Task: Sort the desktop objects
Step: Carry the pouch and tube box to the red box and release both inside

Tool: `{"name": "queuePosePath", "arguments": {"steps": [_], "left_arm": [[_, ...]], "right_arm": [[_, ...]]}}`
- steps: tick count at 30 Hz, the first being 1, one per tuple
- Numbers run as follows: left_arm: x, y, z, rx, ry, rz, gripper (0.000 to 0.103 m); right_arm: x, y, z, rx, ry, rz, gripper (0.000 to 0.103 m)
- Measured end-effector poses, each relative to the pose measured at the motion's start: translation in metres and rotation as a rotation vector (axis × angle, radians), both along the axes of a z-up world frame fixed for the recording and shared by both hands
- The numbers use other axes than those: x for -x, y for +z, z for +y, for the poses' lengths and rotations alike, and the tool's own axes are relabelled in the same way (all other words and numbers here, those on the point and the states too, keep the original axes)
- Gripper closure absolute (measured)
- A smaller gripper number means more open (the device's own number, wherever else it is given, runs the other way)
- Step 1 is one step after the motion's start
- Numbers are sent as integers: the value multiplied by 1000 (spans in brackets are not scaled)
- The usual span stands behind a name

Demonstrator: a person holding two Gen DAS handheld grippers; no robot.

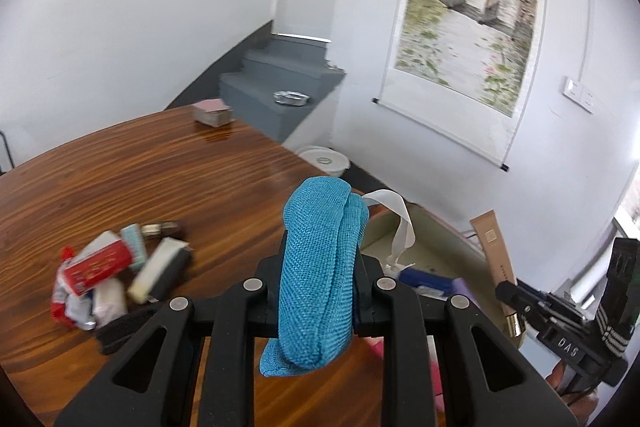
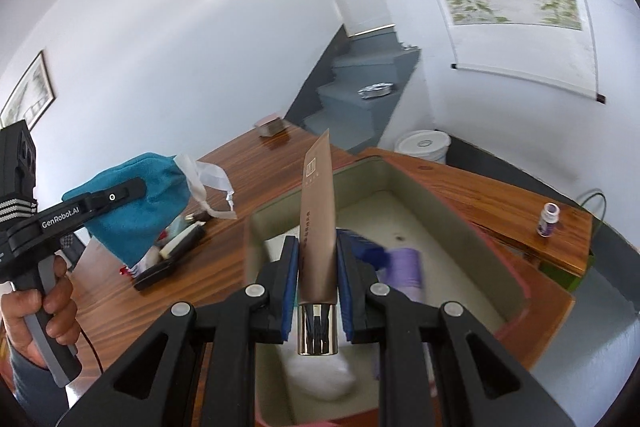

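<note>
My left gripper (image 1: pixel 320 267) is shut on a blue knitted pouch (image 1: pixel 316 275) with a white ribbon (image 1: pixel 396 223), held above the table. It also shows in the right wrist view (image 2: pixel 132 207). My right gripper (image 2: pixel 318 259) is shut on a rose-gold cosmetic tube (image 2: pixel 318 227) with a chrome cap, held upright over the olive-lined bin (image 2: pixel 460 227). The tube also shows in the left wrist view (image 1: pixel 496 259). The bin holds a blue item (image 2: pixel 372 251), a purple item (image 2: pixel 408 263) and something white (image 2: pixel 320 375).
A pile of small objects lies on the wooden table (image 1: pixel 160 167): a red box (image 1: pixel 100 263), white packets, a black-and-cream case (image 1: pixel 160 271). A pink box (image 1: pixel 212 113) sits at the far edge. A small purple bottle (image 2: pixel 547 219) stands on a side board.
</note>
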State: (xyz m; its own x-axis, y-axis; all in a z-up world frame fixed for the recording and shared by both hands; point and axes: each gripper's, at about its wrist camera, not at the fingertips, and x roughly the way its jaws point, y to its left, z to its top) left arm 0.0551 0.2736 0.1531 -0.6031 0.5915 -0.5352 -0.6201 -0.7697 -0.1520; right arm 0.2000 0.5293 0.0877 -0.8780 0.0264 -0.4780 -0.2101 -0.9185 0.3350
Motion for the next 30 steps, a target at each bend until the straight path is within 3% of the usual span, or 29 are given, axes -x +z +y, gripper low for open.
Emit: {"name": "queuePosePath", "arguments": {"steps": [20, 23, 25, 30], "left_arm": [[-3, -24, 96, 37, -124, -90, 79], [-5, -32, 106, 53, -151, -122, 63], [-7, -33, 106, 53, -156, -118, 47], [-9, -26, 95, 26, -145, -94, 44]], "right_arm": [[-1, -12, 35, 45, -46, -9, 83], [1, -13, 35, 48, -47, -13, 83], [0, -13, 35, 51, -49, -16, 83], [-1, -11, 33, 40, -54, -20, 83]]}}
